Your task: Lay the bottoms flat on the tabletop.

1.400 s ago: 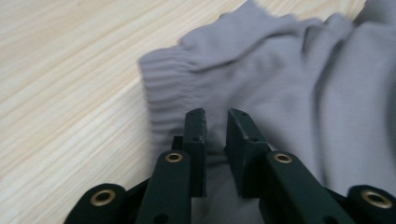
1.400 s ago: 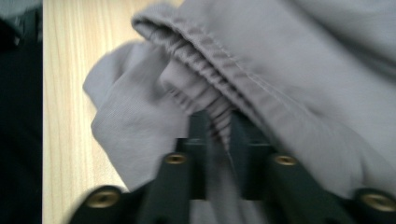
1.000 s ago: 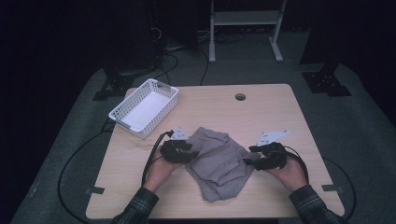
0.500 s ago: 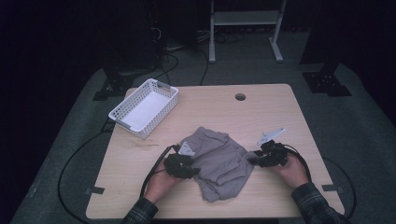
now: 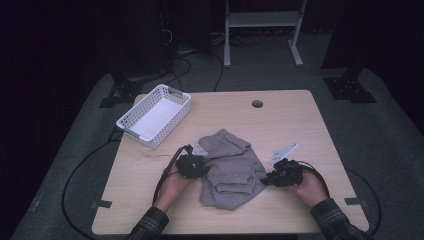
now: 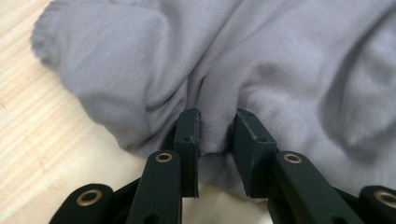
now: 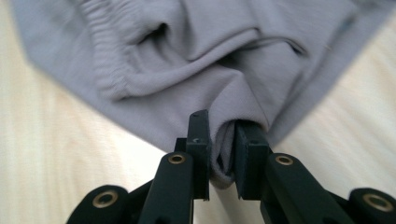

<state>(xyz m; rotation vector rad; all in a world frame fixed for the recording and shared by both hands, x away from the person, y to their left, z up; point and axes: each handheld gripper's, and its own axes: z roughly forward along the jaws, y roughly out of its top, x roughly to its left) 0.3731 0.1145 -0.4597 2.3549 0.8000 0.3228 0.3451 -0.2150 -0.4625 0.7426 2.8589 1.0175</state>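
Observation:
A crumpled grey garment [image 5: 230,167] lies on the near middle of the wooden table [image 5: 300,125]. My left gripper [image 5: 202,167] lies low at its left edge, and my right gripper [image 5: 266,180] at its right edge. In the left gripper view the jaws [image 6: 217,121] have just been closing and pinch a fold of the grey fabric [image 6: 233,70]. The right gripper view shows the same: its jaws [image 7: 222,123] have just been closing, and a bunched hem of the garment [image 7: 210,56] fills the gap between them.
A white slotted basket [image 5: 155,115] stands at the table's far left corner. A round cable hole [image 5: 257,104] sits near the far edge. Black cables [image 5: 167,172] trail off the table's left side, and a white metal stand [image 5: 260,20] is on the floor behind.
Both hands have sunk toward the table at the garment's two sides. Both pairs of jaws have narrowed onto folds of its fabric.

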